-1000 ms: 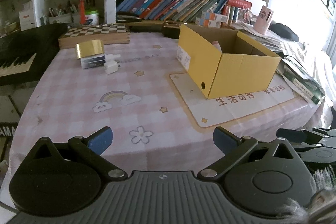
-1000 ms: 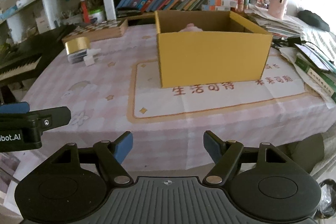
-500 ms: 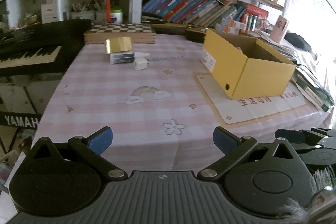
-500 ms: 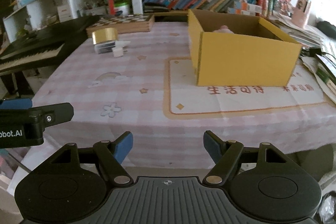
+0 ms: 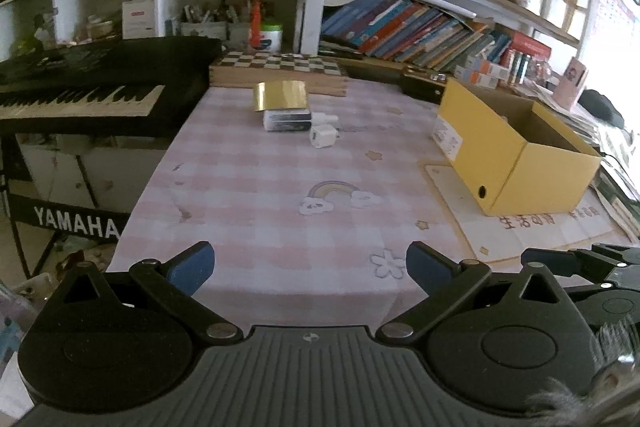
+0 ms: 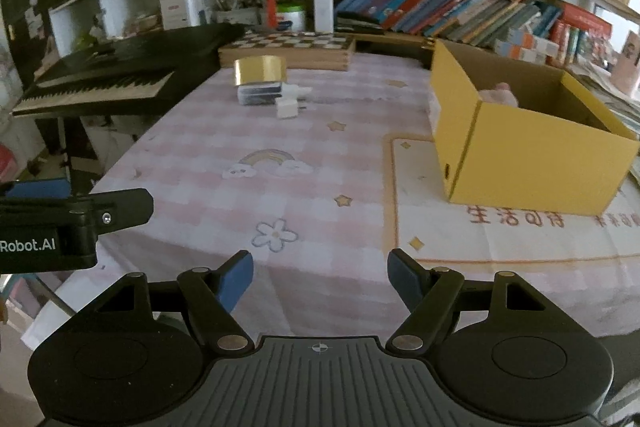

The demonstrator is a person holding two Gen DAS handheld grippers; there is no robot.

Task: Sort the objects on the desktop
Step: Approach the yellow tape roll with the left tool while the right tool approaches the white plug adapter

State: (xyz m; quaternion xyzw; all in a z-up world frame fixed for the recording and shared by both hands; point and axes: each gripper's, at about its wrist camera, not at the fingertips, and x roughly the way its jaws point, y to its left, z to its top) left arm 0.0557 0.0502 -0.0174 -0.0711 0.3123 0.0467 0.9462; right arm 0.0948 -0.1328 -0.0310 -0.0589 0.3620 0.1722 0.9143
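A gold tape roll (image 5: 281, 95) stands at the far side of the pink checked tablecloth (image 5: 256, 195), behind a small dark case (image 5: 287, 120) and a white charger plug (image 5: 322, 137). They also show in the right wrist view: roll (image 6: 260, 70), case (image 6: 259, 94), plug (image 6: 288, 108). An open yellow cardboard box (image 5: 512, 151) (image 6: 532, 151) sits on the right, with something pink inside (image 6: 500, 94). My left gripper (image 5: 310, 267) and right gripper (image 6: 320, 277) are both open and empty, hovering at the table's near edge.
A black Yamaha keyboard (image 5: 92, 87) stands left of the table. A chessboard box (image 5: 280, 67) lies at the back edge. Bookshelves (image 5: 420, 31) rise behind. Papers and books (image 6: 616, 99) pile up to the right of the box.
Both grippers have pulled back from the table and turned left. The box has shifted right in both views and the keyboard has come into view. Both stayed open.
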